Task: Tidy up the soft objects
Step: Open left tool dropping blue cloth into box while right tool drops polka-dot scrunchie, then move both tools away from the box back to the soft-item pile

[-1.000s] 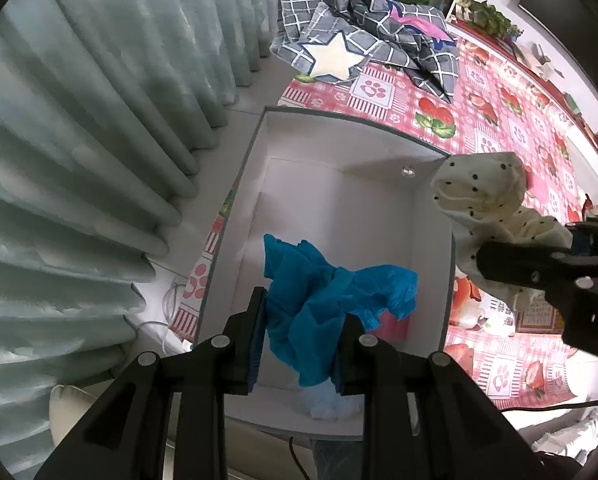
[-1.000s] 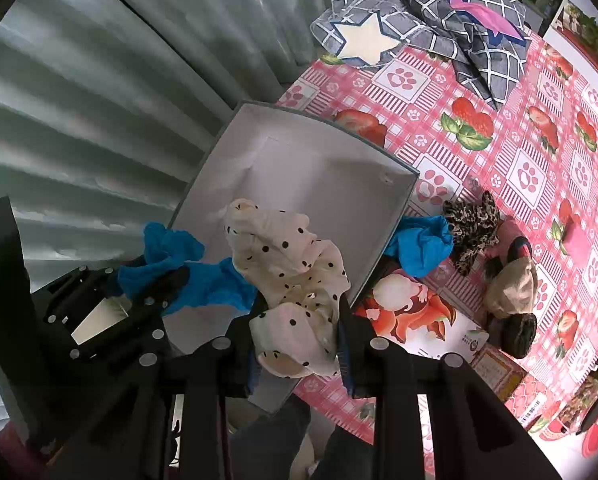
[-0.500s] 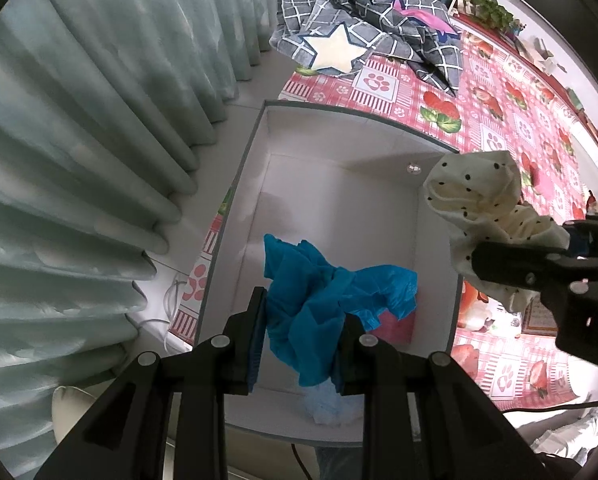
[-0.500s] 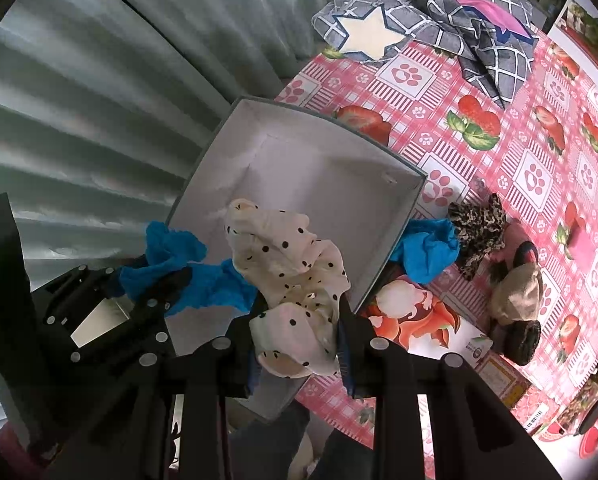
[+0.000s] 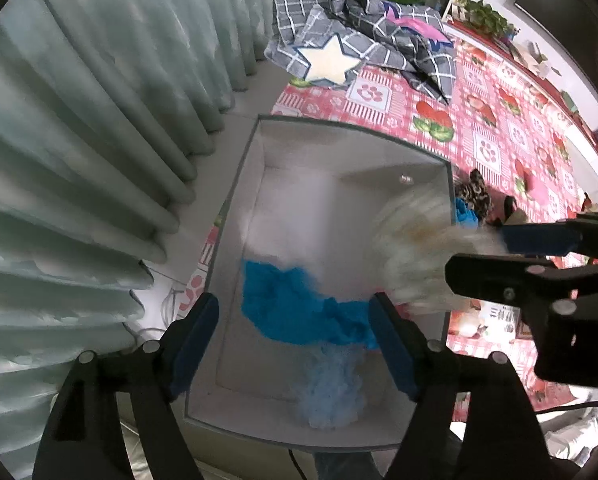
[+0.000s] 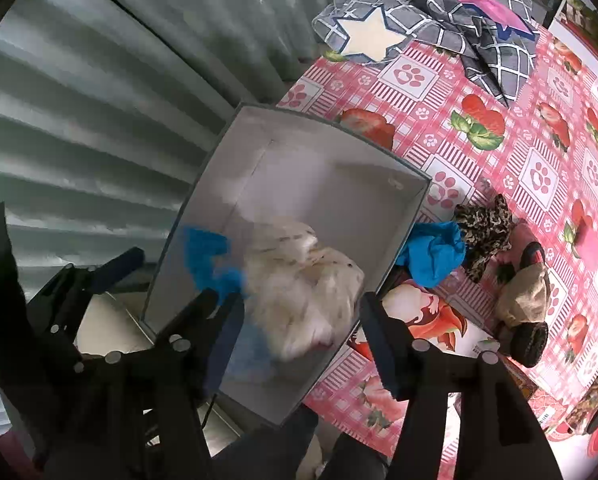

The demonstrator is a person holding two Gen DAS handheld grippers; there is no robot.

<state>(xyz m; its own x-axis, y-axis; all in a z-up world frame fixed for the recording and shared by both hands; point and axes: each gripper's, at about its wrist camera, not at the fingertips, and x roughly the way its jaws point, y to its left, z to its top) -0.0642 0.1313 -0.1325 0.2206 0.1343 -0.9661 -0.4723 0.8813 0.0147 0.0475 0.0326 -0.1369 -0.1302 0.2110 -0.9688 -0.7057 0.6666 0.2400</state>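
A white box (image 5: 259,152) (image 6: 235,128) stands at the table's edge by the curtain. My left gripper (image 5: 295,340) is open above its near end; a blue cloth (image 5: 295,308) (image 6: 203,252) falls loose from it into the box. My right gripper (image 6: 299,336) is open over the box's right side; a cream polka-dot cloth (image 6: 303,284) (image 5: 411,240), blurred, drops from it. A pale blue soft thing (image 5: 331,388) lies on the box floor.
Outside the box on the pink patterned tablecloth (image 6: 519,152) lie another blue cloth (image 6: 431,252), a leopard-print cloth (image 6: 487,228), a beige and black soft toy (image 6: 527,304) and a picture card (image 6: 431,316). A grey checked blanket with a star (image 5: 339,52) lies far back. Curtains (image 5: 79,140) hang left.
Both grippers have opened. The blue cloth and the polka-dot cloth, held before, now fall loose into the box.
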